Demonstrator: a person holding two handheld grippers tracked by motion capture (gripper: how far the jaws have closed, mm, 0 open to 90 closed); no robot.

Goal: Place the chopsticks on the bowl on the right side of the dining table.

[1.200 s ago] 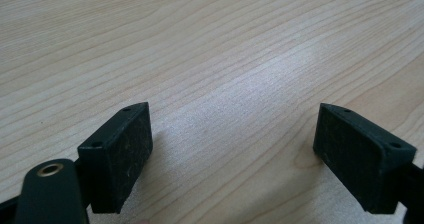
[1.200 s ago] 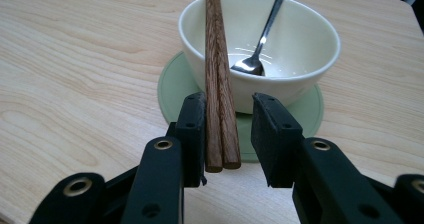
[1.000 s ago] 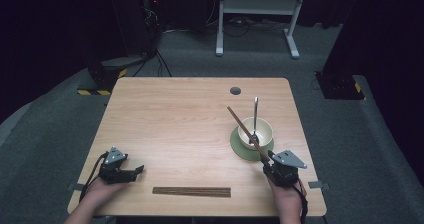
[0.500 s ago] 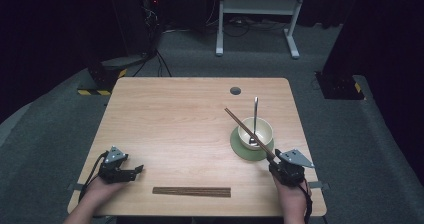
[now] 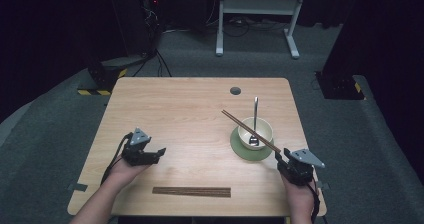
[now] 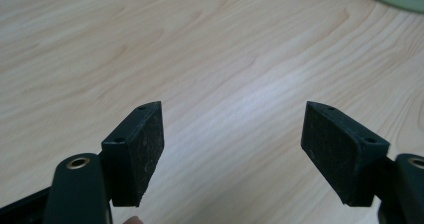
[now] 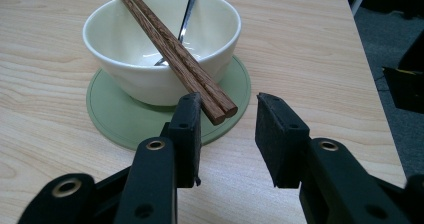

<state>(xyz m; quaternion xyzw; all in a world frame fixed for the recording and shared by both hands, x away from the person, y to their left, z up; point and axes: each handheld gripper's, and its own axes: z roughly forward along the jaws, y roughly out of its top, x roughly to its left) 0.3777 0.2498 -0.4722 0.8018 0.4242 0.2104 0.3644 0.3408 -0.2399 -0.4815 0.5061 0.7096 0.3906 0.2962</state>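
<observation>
While the left gripper (image 5: pixel 159 151) hovers over bare table (image 5: pixel 190 109), its jaws have just been closing a little yet stand apart with nothing between them. Moving right, chopsticks (image 7: pixel 170 49) lie across the cream bowl (image 7: pixel 150 59) on its green coaster (image 7: pixel 115 119), their near ends just beyond the right gripper (image 7: pixel 227 121), whose jaws are parted and not pressing on them.
</observation>
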